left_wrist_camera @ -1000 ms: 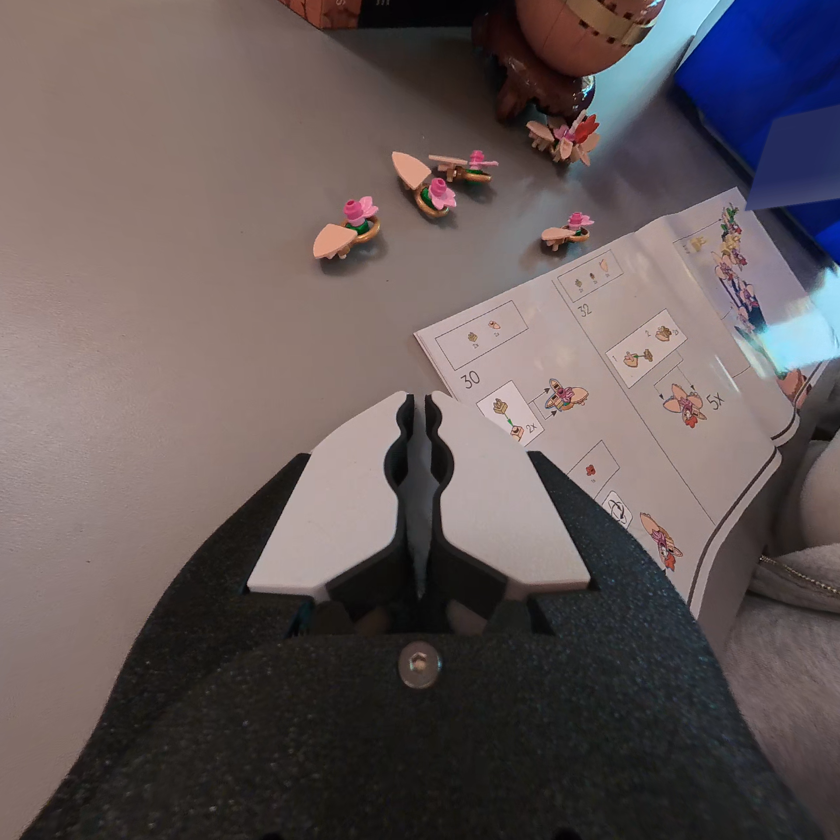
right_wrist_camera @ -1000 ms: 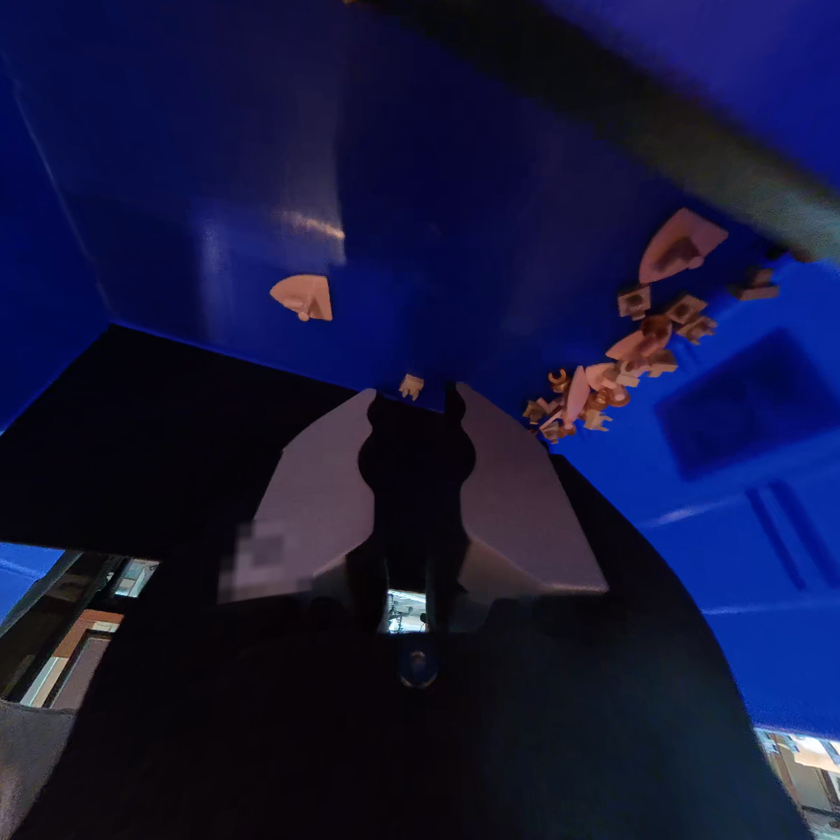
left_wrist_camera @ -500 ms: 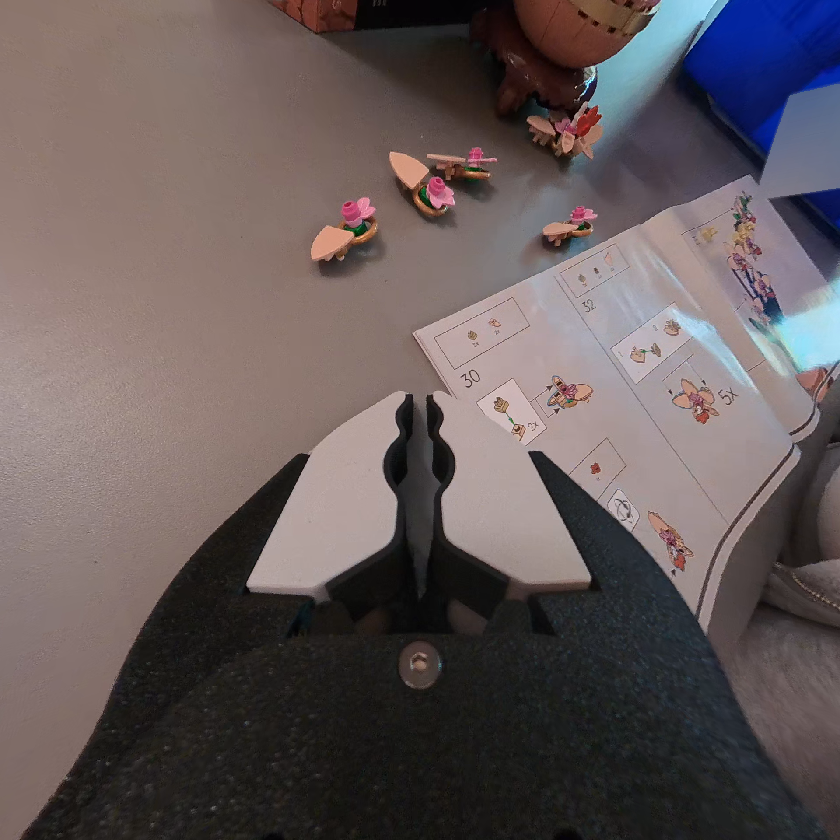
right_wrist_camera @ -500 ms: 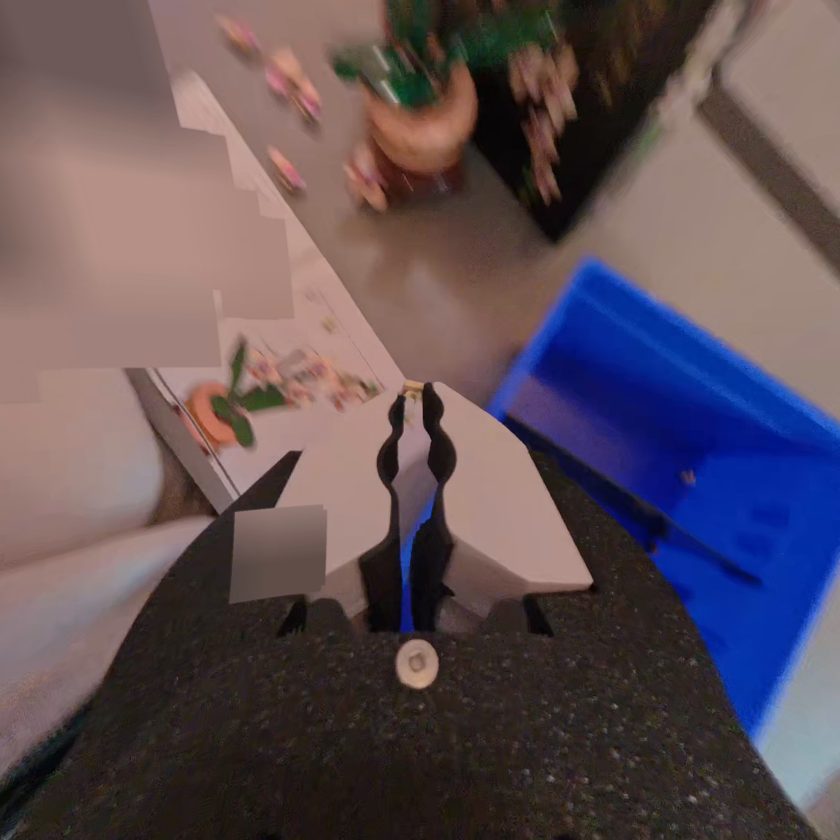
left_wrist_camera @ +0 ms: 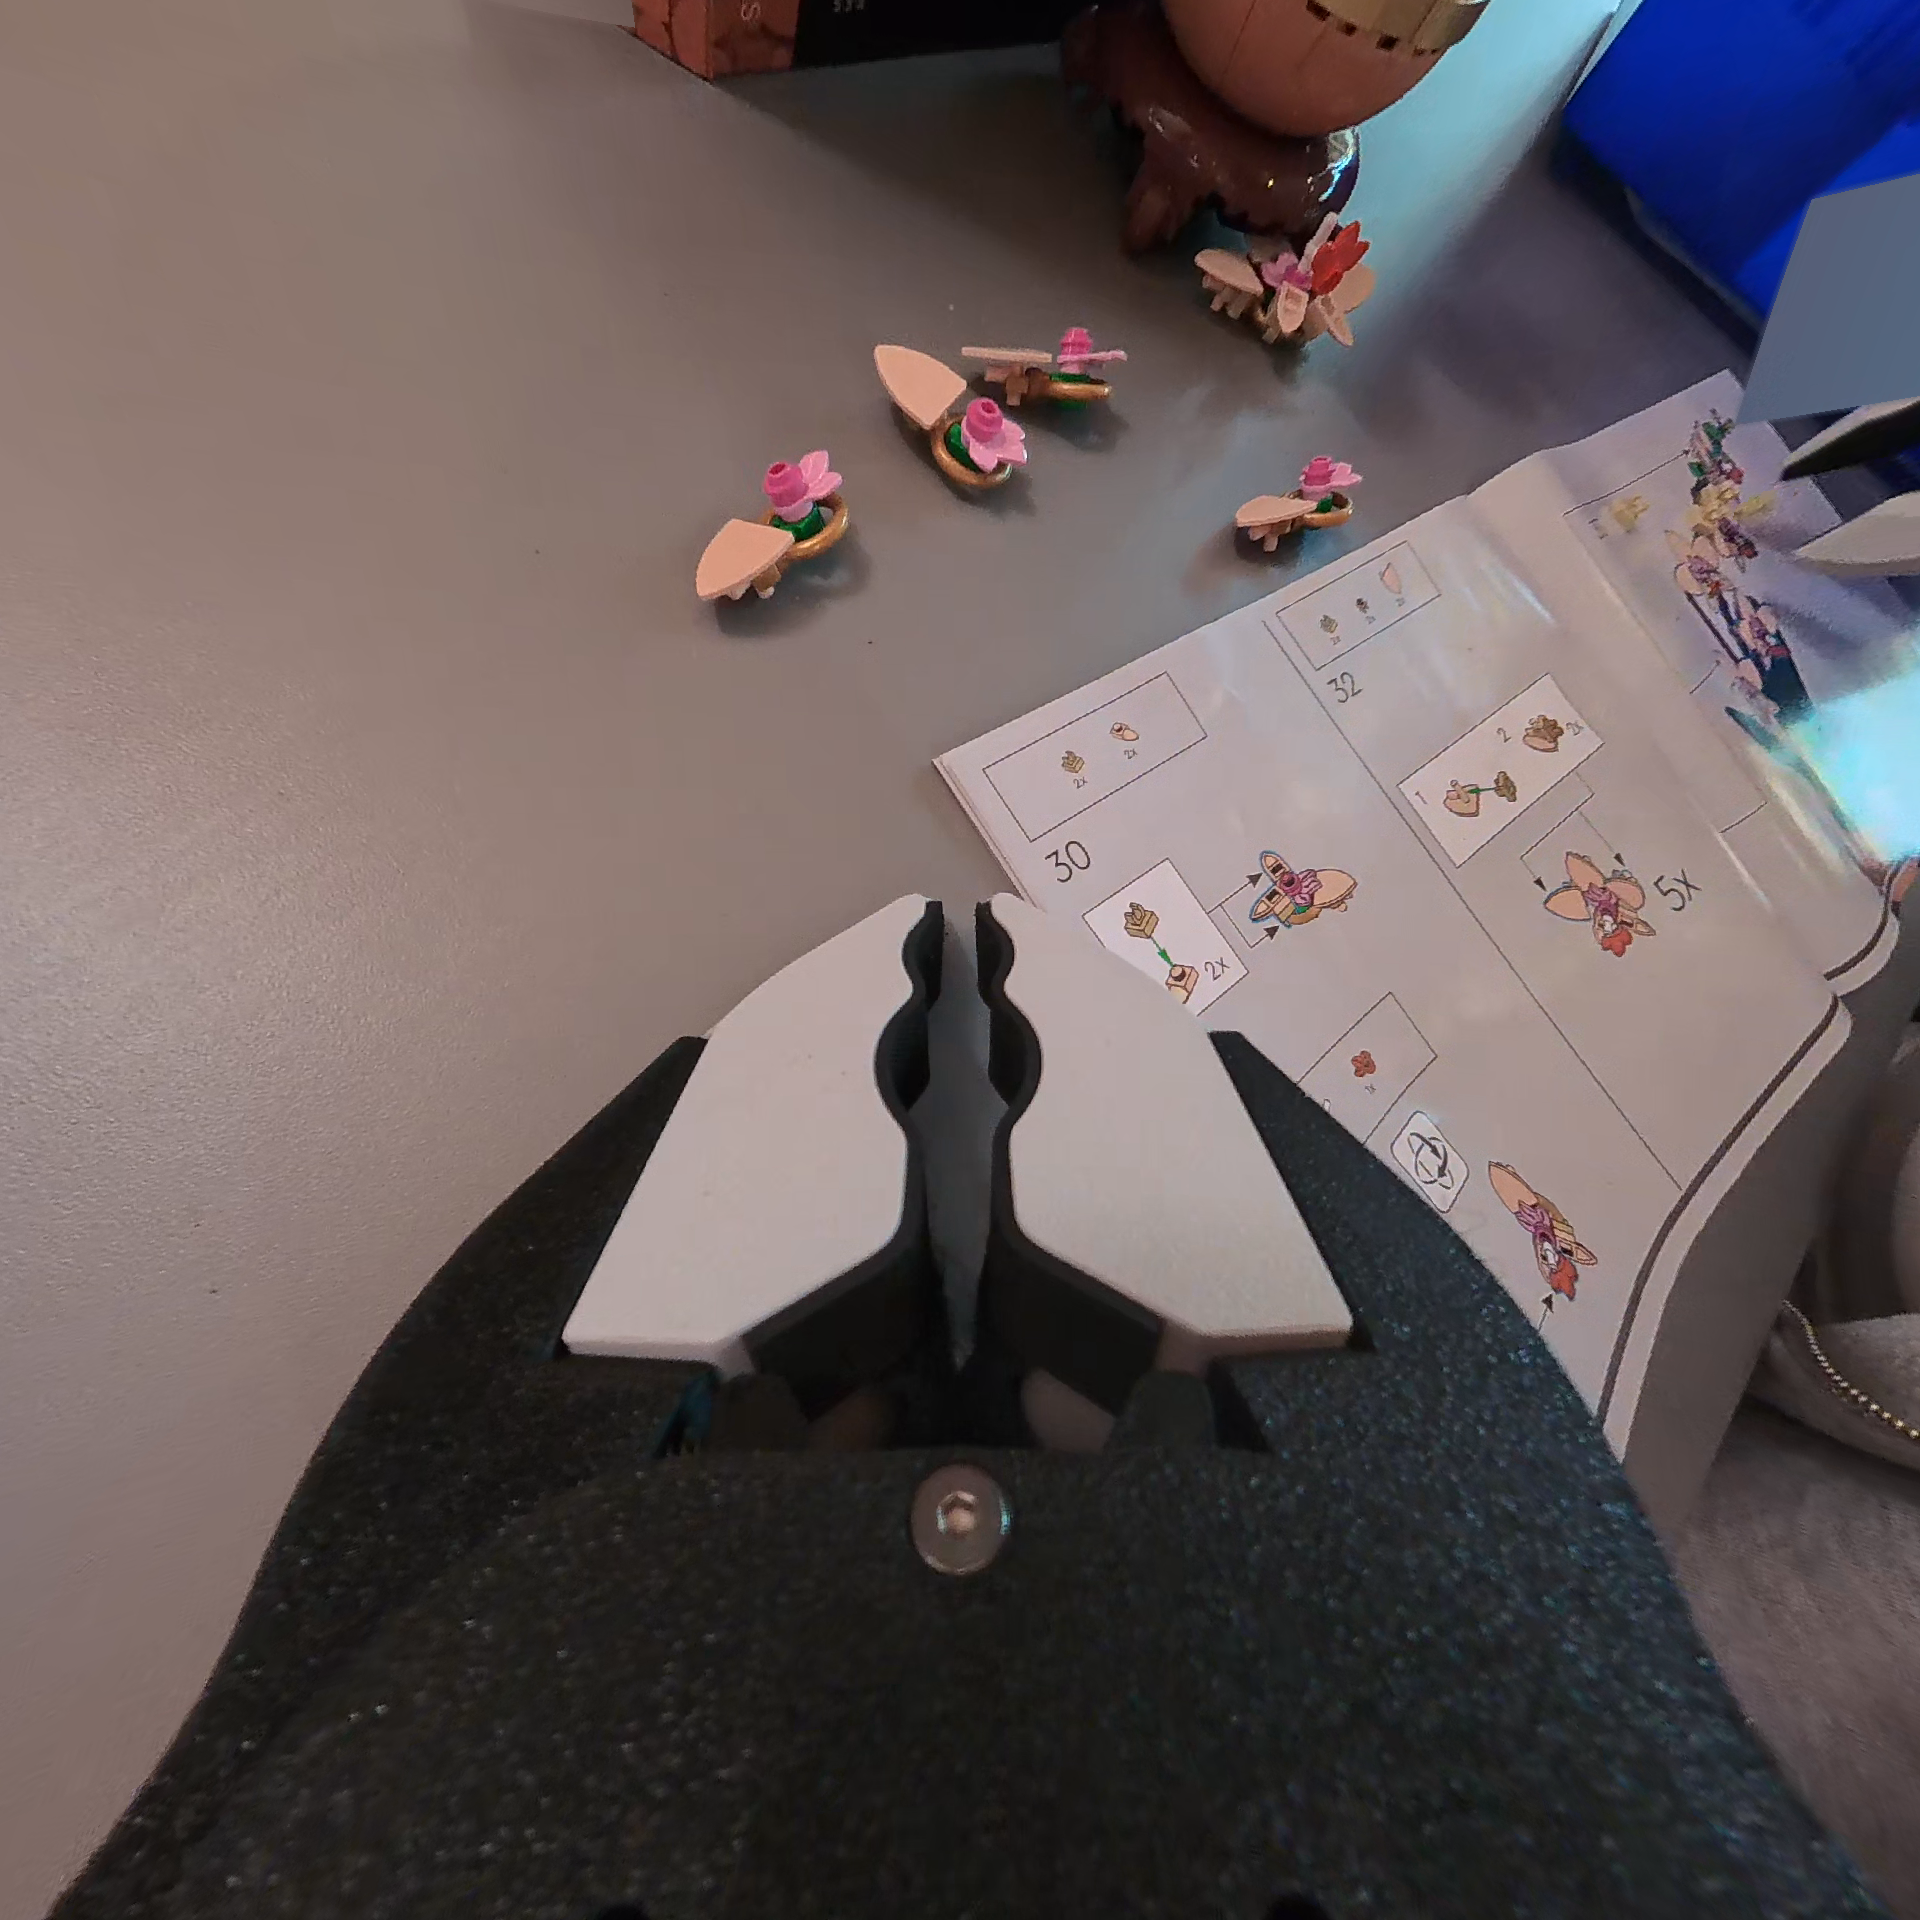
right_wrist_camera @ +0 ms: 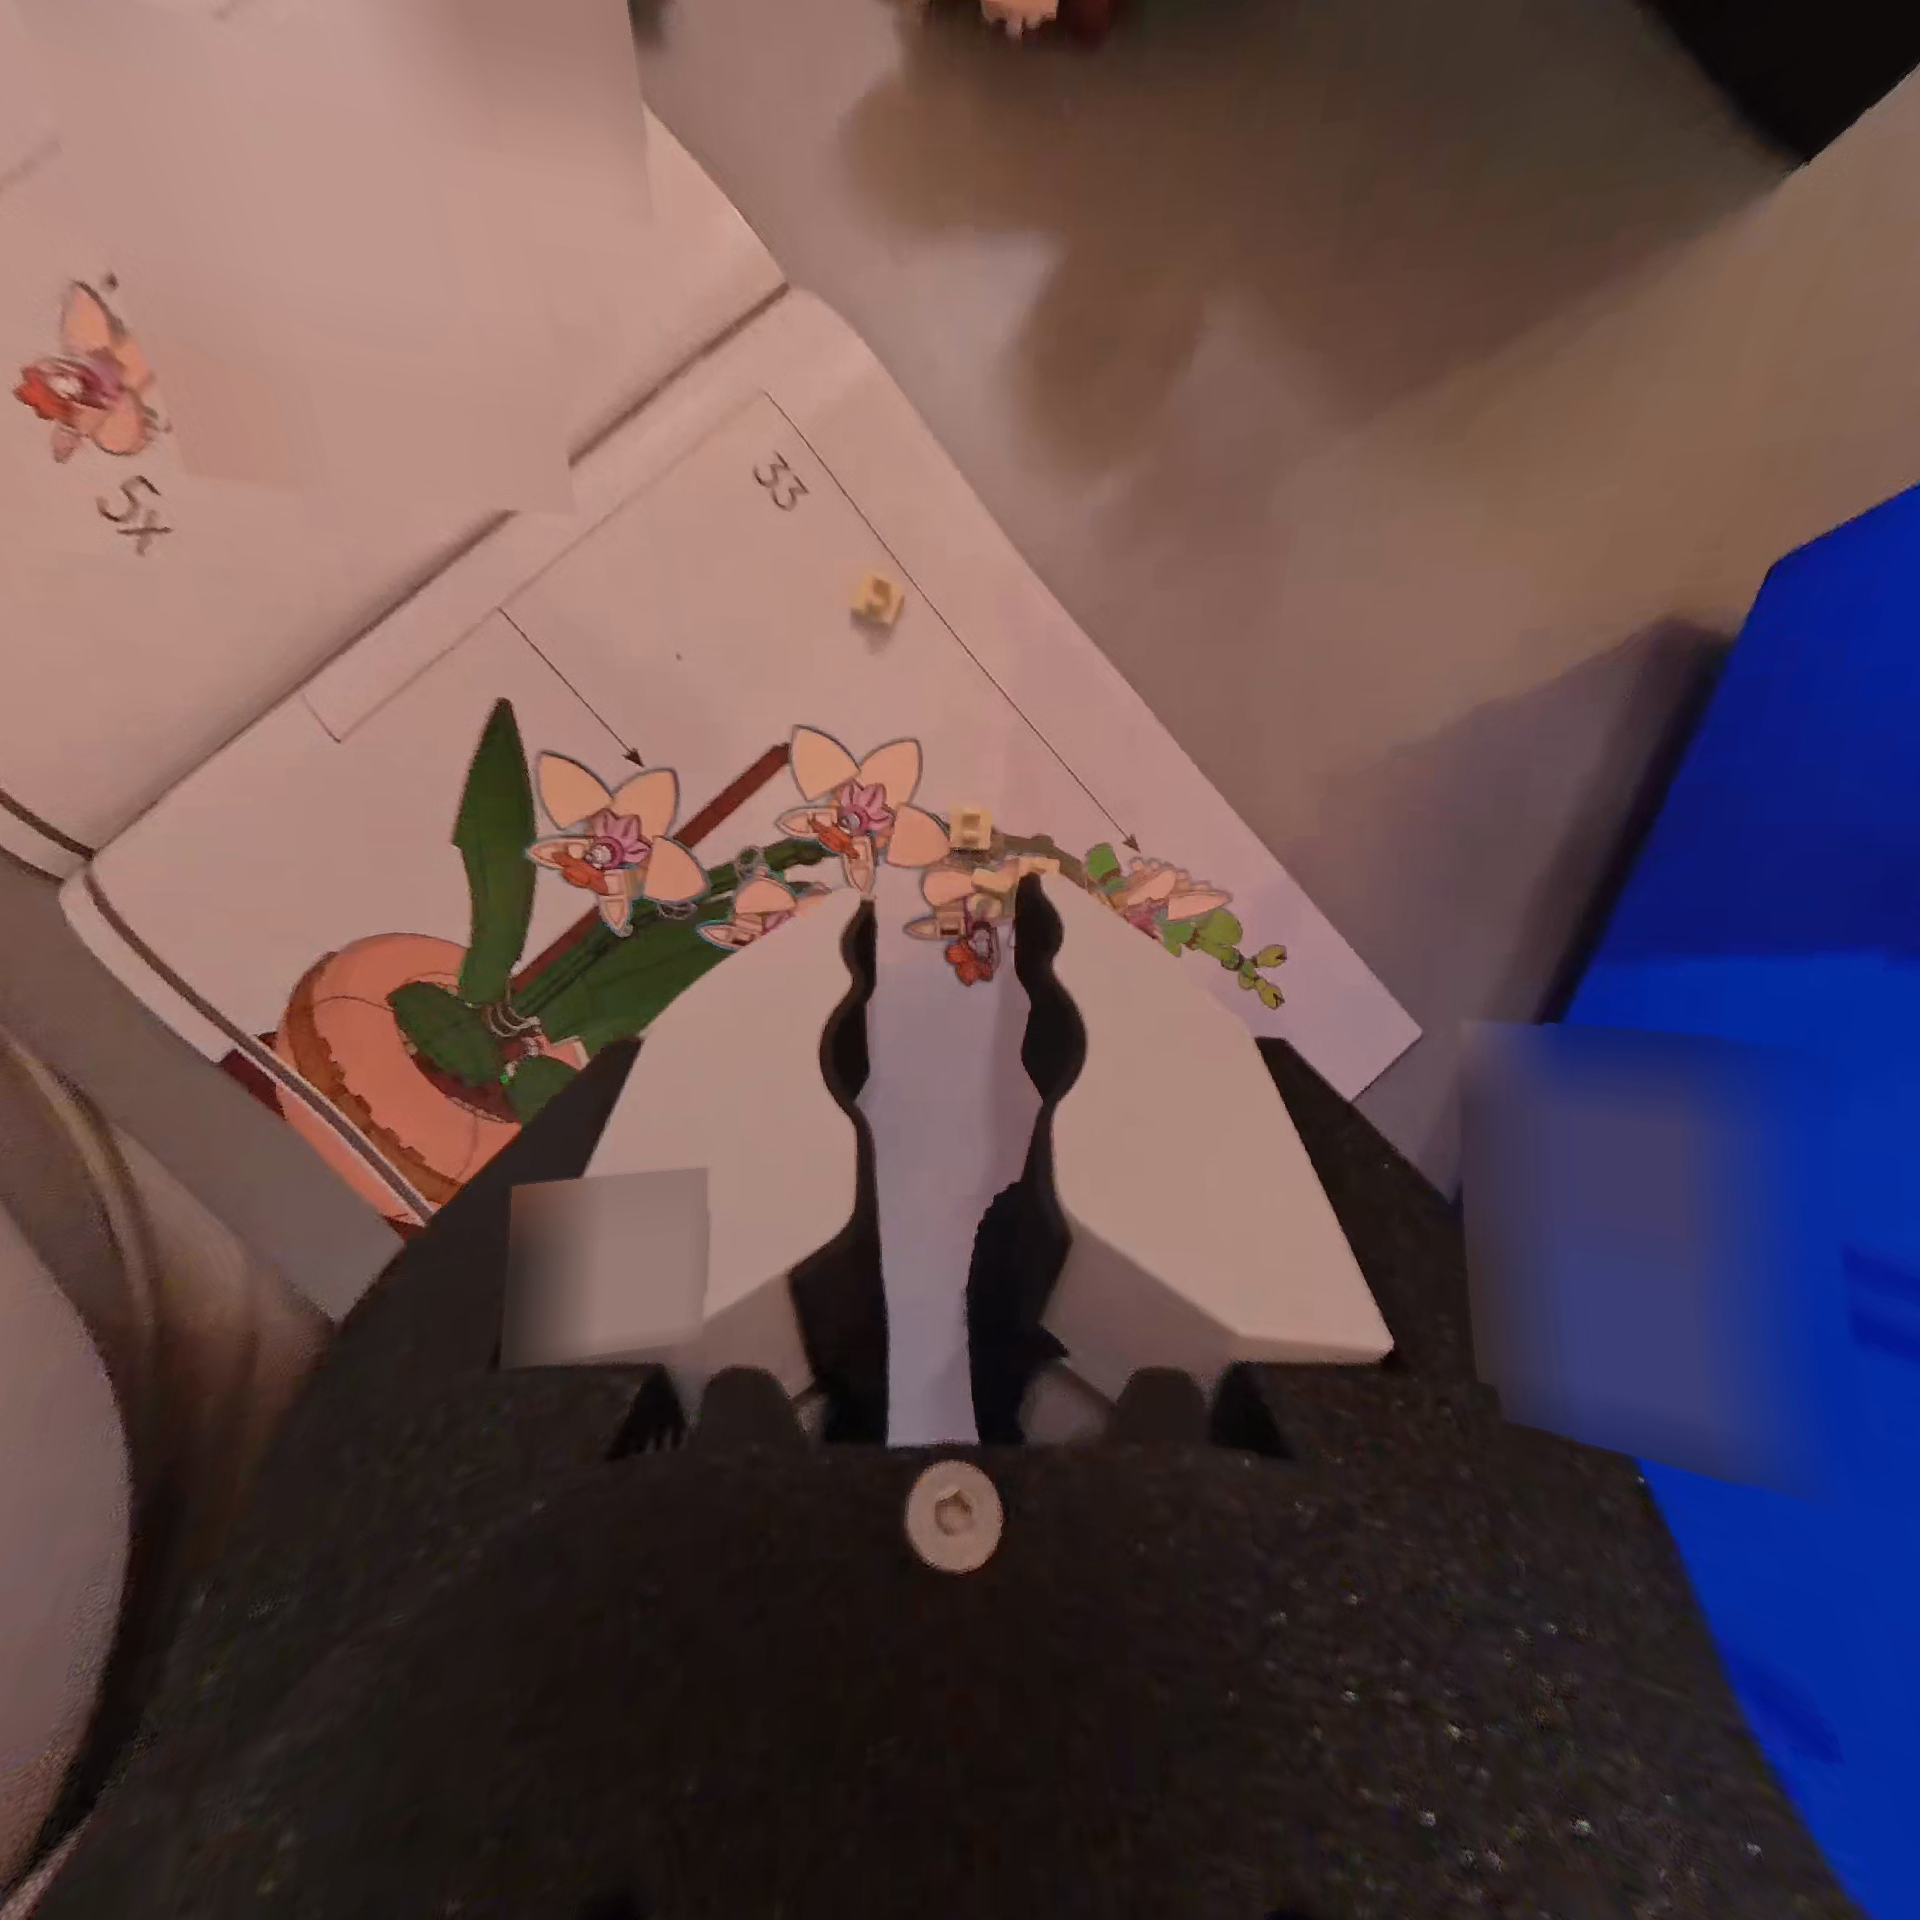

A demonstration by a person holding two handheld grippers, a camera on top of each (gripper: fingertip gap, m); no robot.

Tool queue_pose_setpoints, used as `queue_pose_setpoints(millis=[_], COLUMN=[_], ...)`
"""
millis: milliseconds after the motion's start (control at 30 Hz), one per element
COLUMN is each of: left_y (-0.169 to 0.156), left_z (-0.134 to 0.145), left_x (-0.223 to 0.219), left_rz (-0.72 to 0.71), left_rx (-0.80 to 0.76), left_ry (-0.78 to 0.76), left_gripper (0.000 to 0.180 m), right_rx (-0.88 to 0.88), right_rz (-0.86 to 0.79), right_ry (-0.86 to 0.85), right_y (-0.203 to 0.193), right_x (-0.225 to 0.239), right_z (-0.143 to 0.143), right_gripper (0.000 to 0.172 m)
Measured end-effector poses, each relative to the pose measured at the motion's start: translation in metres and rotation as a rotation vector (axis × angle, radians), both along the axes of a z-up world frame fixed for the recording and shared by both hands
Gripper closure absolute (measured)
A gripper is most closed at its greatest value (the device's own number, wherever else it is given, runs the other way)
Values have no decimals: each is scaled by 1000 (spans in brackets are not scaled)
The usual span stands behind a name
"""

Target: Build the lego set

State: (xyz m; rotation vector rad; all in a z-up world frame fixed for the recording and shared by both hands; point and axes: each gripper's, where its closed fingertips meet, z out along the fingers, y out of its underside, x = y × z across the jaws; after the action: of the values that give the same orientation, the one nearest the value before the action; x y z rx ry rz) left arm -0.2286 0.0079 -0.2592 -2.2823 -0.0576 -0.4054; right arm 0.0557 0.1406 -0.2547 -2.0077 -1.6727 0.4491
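Over the open, glossy paper instruction booklet [right_wrist_camera: 727, 644], the right gripper [right_wrist_camera: 940, 904] hangs with its jaws apart and nothing pressed between the pads. Three tiny cream plastic brick pieces lie loose on the page: one [right_wrist_camera: 1006, 879] just beside the tip of the gripper's right finger, though I cannot tell whether it touches, one [right_wrist_camera: 968, 826] just past it, and one [right_wrist_camera: 881, 601] farther up the page. Such pieces are probably very light, hard and smooth. They would likely skid on the slick paper or flip out of a loose pinch, so the flat opposite sides look like the safest hold.

A blue plastic bin [right_wrist_camera: 1766, 831] stands close on the right of the booklet.

The left gripper [left_wrist_camera: 958, 914] hovers above the grey table [left_wrist_camera: 364, 520] at the booklet's near corner, its jaws almost together with only a thin slit and nothing inside. Well ahead of it lie four small brick flower assemblies, each with a peach petal, a pink bloom and a gold ring [left_wrist_camera: 774, 525] [left_wrist_camera: 961, 426] [left_wrist_camera: 1044, 369] [left_wrist_camera: 1299, 504]. A fuller one with a red part [left_wrist_camera: 1288, 281] sits near the brown foot of a tan brick-built pot [left_wrist_camera: 1226, 156]. These press-fit clusters probably come apart if squeezed across the petals.
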Motion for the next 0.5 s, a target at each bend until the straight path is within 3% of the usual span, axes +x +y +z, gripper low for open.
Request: queue_pose_setpoints(millis=[300,333,433,500], left_y=[0,0,0,0], left_z=[0,0,0,0], left_x=[0,0,0,0], left_rz=[1,1,1,0], left_rx=[0,0,0,1], left_ry=[4,5,7,11], left_gripper=[175,175,175,175], right_rx=[101,120,95,12], right_rz=[35,31,9,-8], right_ry=[187,219,330,378], right_y=[4,5,4,-1], right_x=[-14,-15,-21,-25], right_z=[37,42,57,63], right_gripper=[129,122,74,51])
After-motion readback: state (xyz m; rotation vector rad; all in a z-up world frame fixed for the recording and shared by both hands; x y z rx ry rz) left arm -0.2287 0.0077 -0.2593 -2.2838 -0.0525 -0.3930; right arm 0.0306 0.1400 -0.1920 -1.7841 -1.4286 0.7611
